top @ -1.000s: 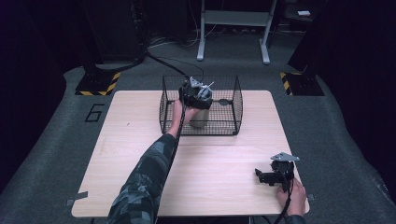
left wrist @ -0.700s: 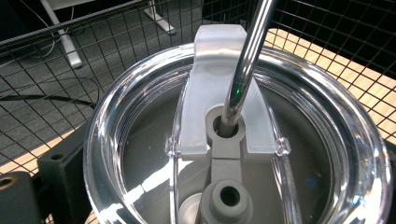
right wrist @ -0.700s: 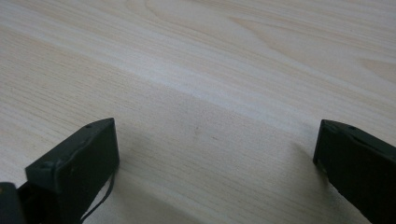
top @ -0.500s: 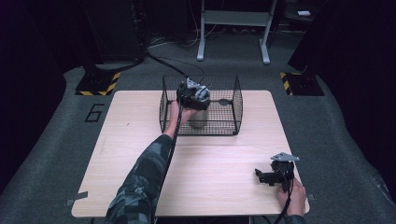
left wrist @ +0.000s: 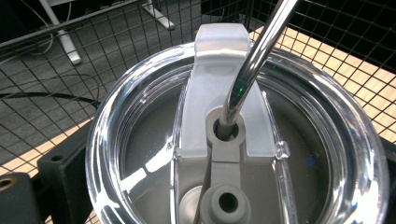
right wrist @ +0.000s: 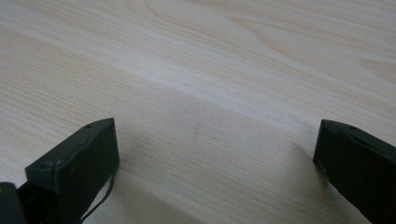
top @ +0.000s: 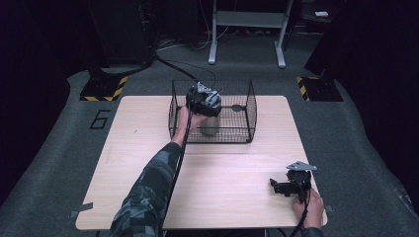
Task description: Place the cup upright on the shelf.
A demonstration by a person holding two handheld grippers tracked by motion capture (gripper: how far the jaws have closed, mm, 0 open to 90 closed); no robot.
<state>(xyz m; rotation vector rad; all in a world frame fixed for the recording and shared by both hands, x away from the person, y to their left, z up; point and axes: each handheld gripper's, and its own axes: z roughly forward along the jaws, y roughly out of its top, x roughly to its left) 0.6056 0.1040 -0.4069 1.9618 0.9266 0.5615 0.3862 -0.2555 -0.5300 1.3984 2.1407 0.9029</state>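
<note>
A grey tumbler stands inside the black wire basket at the back of the table. In the left gripper view I look straight down on its clear lid, with a metal straw rising out of the lid's hole. My left gripper sits over the tumbler's top, its black jaws flanking the rim and shut on it. My right gripper rests on the wood near the front right corner. Its jaws are wide open with bare table between them.
The wooden table has free room across its middle and left. A camouflage sleeve reaches diagonally from the front edge to the basket. Dark floor, cables and a metal stand lie beyond the table.
My left gripper has shifted slightly left and down with the tumbler inside the basket. The right gripper has not moved.
</note>
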